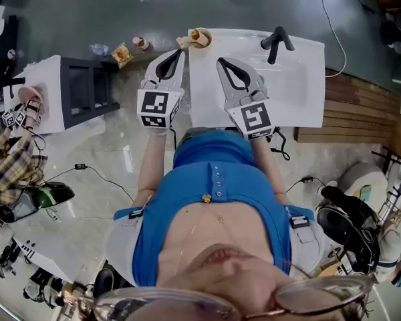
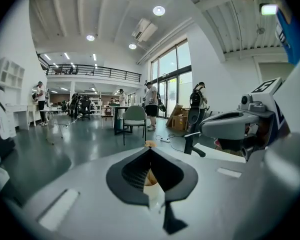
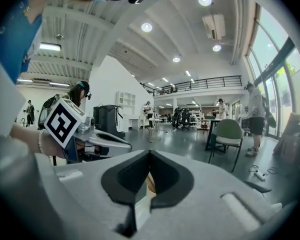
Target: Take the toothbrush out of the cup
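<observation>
Toothbrush [image 1: 184, 42] pokes out of the tan cup [image 1: 202, 37] at the far left corner of the white bench [image 1: 301, 92], just ahead of my left fingers [image 1: 162, 64] and ahead-left of my right fingers [image 1: 222, 65]. Both pairs are pressed together, empty, side by side over the bench's near edge. A black tap [image 1: 277, 42] stands beyond my right fingers.
</observation>
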